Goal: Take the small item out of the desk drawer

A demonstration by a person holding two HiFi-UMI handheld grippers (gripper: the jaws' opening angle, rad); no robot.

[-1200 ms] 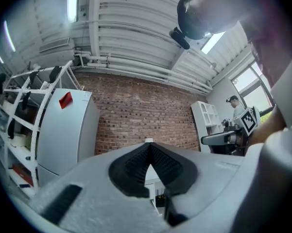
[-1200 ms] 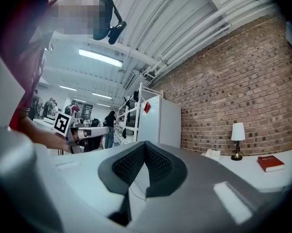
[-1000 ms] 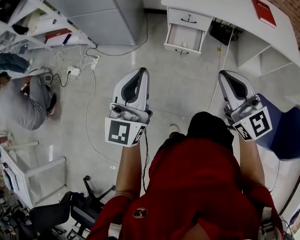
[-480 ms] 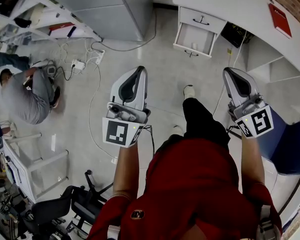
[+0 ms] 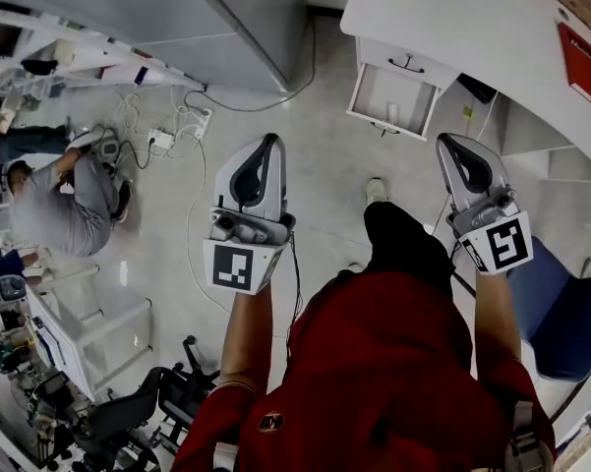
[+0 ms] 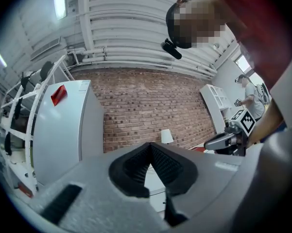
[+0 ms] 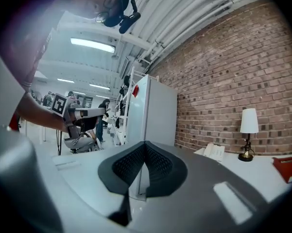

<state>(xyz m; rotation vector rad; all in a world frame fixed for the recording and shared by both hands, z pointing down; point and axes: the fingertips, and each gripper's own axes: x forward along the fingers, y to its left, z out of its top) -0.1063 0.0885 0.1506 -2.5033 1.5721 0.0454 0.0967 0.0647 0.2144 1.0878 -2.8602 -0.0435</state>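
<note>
Facing the open drawer [image 5: 391, 99] at 12 o'clock, under the white surface [image 5: 472, 28] — the small item [image 5: 393, 114] is a pale speck at the drawer's 6 o'clock end, too small to identify. Probably light and rigid; pinch across its narrow sides. Left gripper [image 5: 269, 142] and right gripper [image 5: 445, 144]: jaws together, empty — well apart from it.

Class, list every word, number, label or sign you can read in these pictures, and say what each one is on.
No text reads clearly.
White print on the red book, on the desk: too small to read.
Small emblem on the red shirt: too small to read.
Square markers on the left tool and right tool: black-and-white patterns, no letters.
</note>
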